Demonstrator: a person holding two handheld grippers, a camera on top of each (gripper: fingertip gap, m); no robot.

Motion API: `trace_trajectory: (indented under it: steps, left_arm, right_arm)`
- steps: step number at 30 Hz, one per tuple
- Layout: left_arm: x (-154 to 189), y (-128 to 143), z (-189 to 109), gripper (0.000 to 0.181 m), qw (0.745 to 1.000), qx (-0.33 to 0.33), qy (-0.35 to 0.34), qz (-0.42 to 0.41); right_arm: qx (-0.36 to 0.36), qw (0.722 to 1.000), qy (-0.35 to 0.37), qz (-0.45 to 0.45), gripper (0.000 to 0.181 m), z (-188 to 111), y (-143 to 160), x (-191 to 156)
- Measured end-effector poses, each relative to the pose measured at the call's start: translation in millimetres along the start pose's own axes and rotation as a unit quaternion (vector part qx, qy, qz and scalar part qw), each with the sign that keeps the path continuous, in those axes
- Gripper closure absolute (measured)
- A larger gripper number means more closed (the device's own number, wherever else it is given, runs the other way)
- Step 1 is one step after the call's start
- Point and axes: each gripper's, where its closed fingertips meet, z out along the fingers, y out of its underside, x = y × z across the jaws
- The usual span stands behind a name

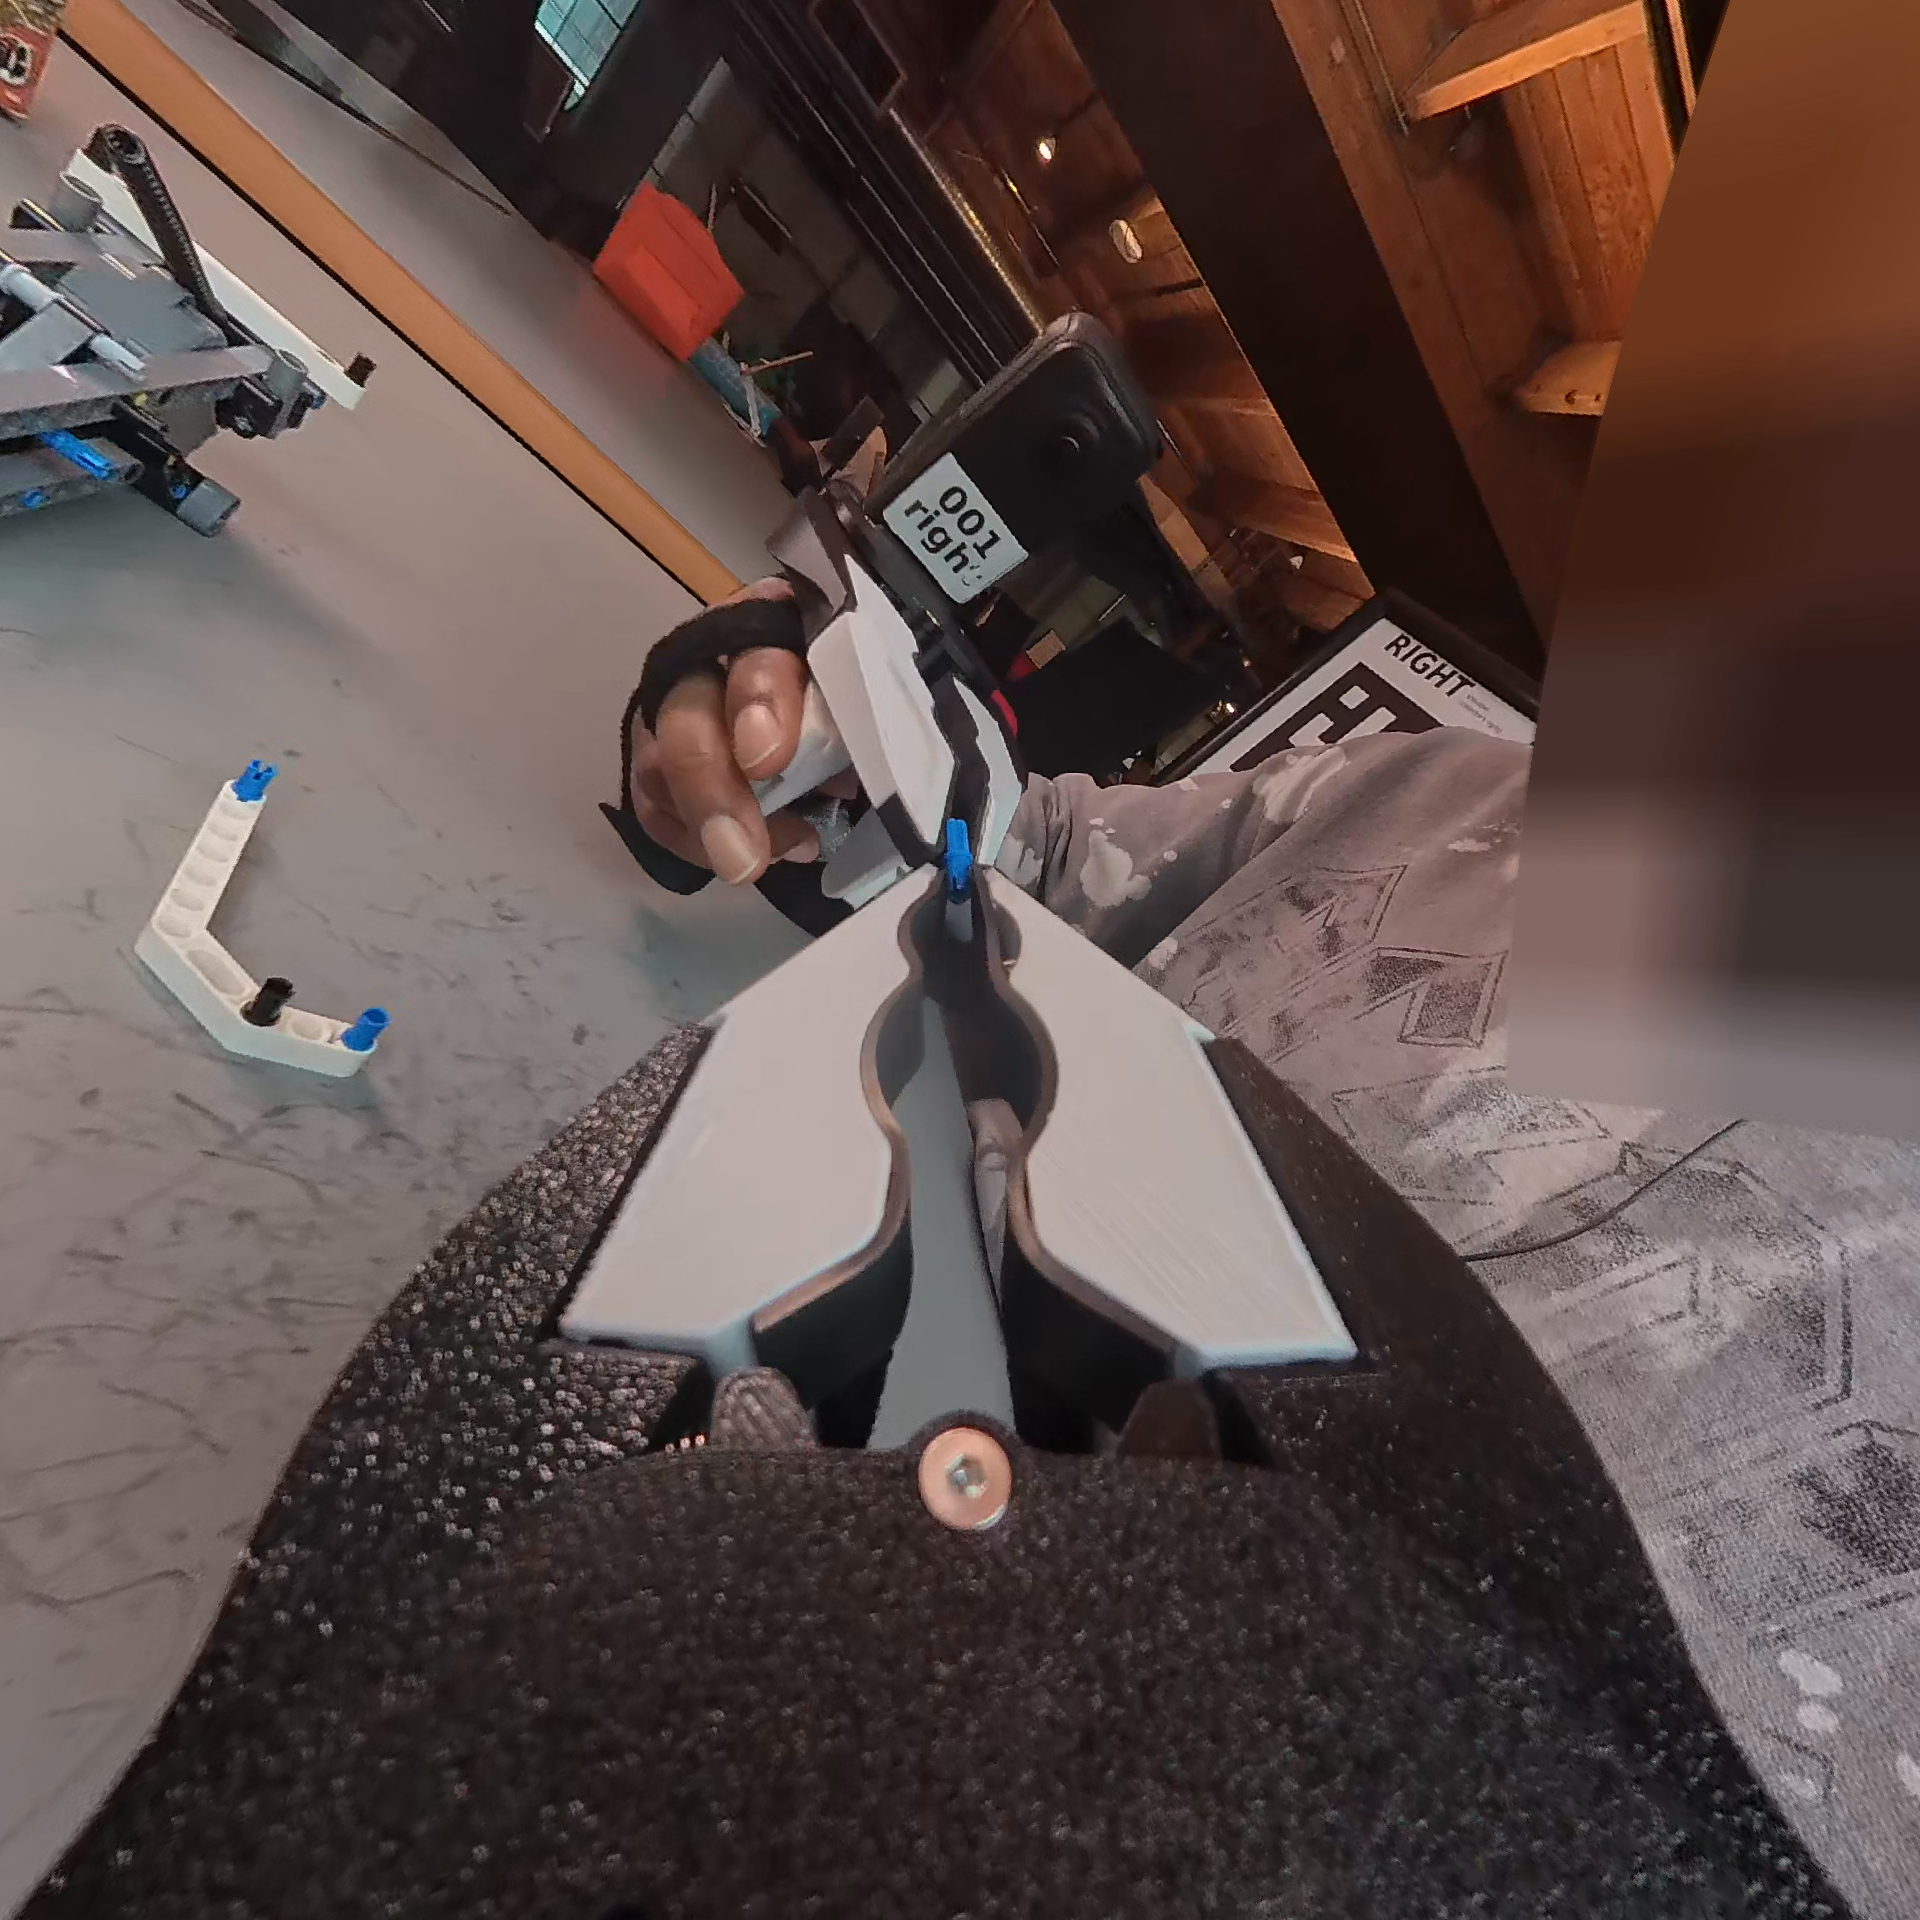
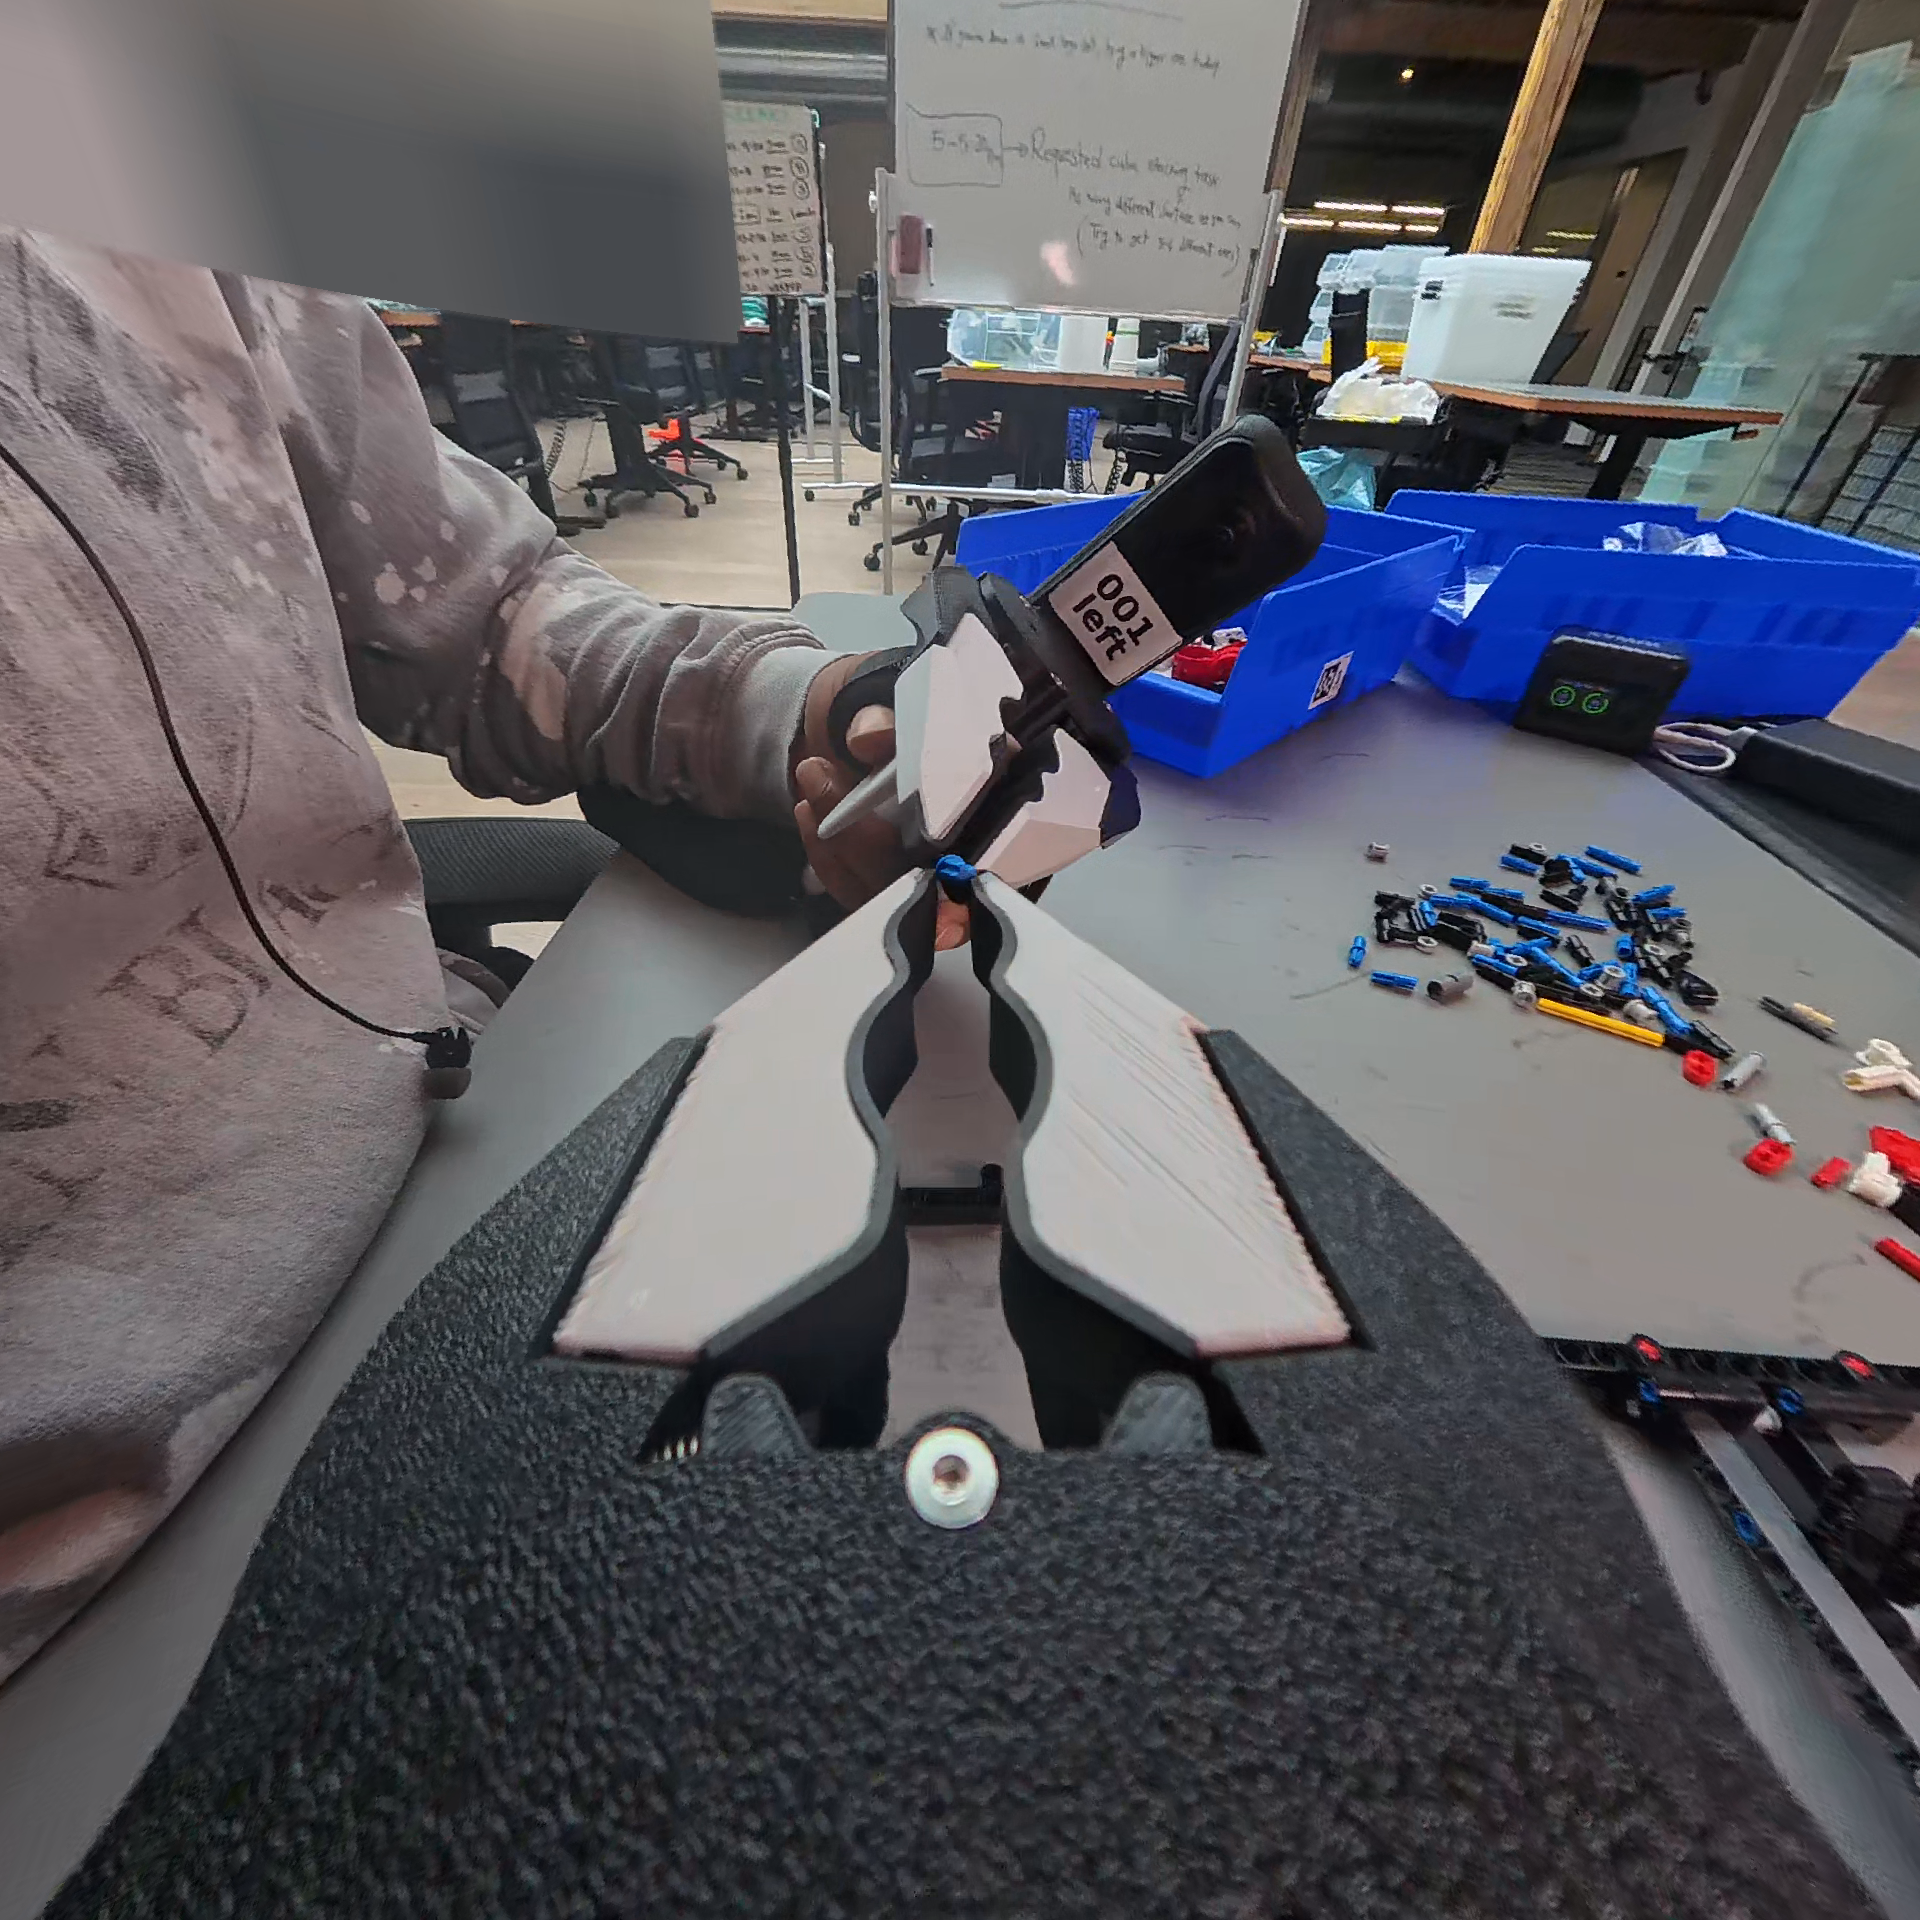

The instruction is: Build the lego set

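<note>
The left gripper (image 1: 958, 891) and right gripper (image 2: 953, 881) meet tip to tip above the grey table (image 1: 395, 623), both sets of fingers drawn together on one small blue pin (image 1: 956, 844); in the left wrist view a pale grey stub (image 1: 962, 918) shows between the left tips just below it, perhaps a second piece joined to the pin, though the view is too tight to be sure. At about nine o'clock in that view a white angled beam (image 1: 213, 935) lies flat on the table with blue pins at both ends and a black pin near its bend. The partly built grey model (image 1: 125, 353) sits at ten o'clock, well apart from it. In the right wrist view a loose pile of small parts (image 2: 1558, 945) lies at three o'clock, with blue bins (image 2: 1351, 634) behind it near one o'clock
</note>
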Motion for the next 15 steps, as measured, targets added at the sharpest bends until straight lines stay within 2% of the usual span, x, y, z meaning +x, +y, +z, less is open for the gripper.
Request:
trace_trajectory:
  steps: [6,10,13,15]
  left_arm:
    - [-2,-3,-1,0.177,1.000,0.007,-0.006,0.002]
    - [-7,-4,-3,0.177,0.999,0.004,-0.037,0.019]
    - [-20,-6,-11,0.175,0.991,-0.015,-0.108,0.073]
    - [-40,0,-22,0.168,0.965,-0.071,-0.201,0.153]
  right_arm:
    - [0.004,1.000,-0.001,0.021,0.177,0,-1,3]
    - [-0.004,1.000,0.010,0.023,0.177,0,3,7]
    - [-0.019,0.999,0.023,0.018,0.178,-2,7,13]
    - [-0.036,0.998,0.040,0.011,0.178,-7,11,21]
